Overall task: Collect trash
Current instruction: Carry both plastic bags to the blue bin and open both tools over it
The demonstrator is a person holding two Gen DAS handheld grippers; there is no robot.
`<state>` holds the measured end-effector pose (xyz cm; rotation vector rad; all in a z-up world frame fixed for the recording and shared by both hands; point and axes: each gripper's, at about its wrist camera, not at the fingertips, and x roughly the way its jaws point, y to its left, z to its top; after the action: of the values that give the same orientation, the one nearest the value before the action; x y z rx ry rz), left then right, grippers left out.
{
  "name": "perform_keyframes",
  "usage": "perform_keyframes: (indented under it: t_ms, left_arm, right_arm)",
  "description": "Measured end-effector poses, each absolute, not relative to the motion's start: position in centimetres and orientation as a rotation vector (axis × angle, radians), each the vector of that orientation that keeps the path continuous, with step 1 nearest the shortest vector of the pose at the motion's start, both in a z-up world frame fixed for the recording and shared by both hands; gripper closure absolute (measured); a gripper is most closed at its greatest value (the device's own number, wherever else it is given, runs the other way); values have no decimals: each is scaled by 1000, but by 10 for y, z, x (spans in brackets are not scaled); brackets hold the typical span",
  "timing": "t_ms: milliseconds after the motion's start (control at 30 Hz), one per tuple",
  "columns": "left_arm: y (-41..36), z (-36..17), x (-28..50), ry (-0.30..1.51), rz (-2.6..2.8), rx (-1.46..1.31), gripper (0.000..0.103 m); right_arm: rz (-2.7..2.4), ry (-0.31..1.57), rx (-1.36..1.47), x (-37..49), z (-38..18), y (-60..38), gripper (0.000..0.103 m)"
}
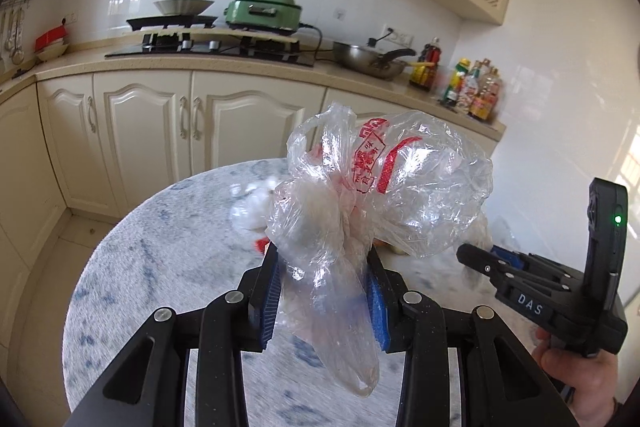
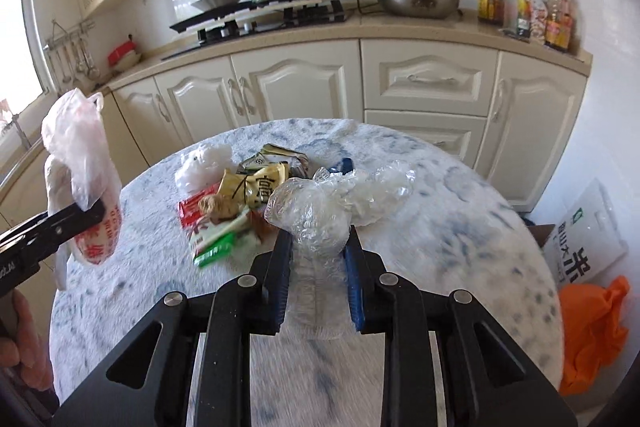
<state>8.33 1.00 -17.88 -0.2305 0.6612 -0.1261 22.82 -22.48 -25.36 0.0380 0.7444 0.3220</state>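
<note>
Kitchen table: wrapper pile only right view.

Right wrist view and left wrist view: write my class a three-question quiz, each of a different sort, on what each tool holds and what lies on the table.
1. True or false: the left tool is shut on a clear bag with red print.
2. The right tool grips: A) a wok B) crumpled clear plastic C) nothing.
3. Fill in: wrappers lie on the round ____.

Key: 1 true; 2 B; 3 table.
</note>
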Motion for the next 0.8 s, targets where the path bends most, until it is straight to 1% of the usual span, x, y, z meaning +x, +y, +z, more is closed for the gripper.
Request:
perform_keyframes:
  t_ms: [267,800]
  left_arm:
    - [-29,-164,46,619,-206,-220,69]
    - [-117,-116,-5,512,-393,-135,69]
  right_arm:
    - [294,705,71,182,-238,-263,79]
    - [216,537,124,100,-172,-349,79]
